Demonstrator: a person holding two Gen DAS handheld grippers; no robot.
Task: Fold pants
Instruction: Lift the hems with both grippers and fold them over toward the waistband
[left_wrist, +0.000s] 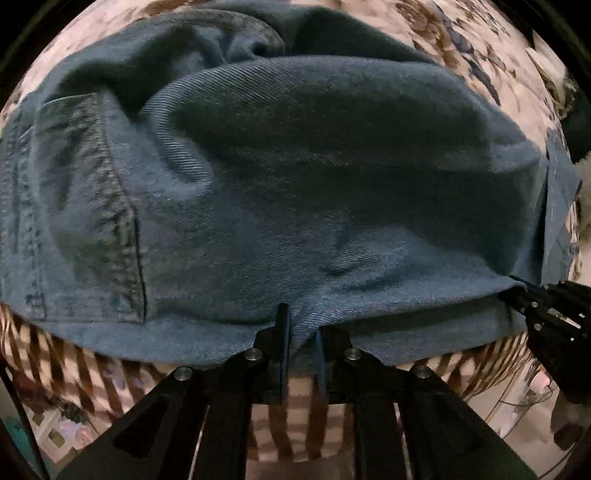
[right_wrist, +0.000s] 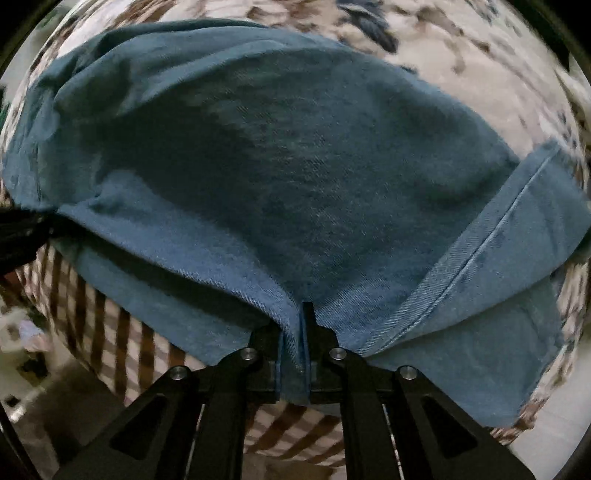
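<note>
Jeans (left_wrist: 295, 177) lie bunched on a floral-covered bed (left_wrist: 461, 40), their near fold drooping over its striped front edge. Both claws reach in level from that edge, left claw (left_wrist: 301, 328) and right claw (right_wrist: 293, 332) each clamped on the denim fold.

Bed (left_wrist: 461, 33) with floral cover on top, brown-and-white checked cloth (right_wrist: 122, 343) hanging down its near side. Blue denim pants (left_wrist: 295, 166) lie bunched on it, reaching the near edge.
</note>
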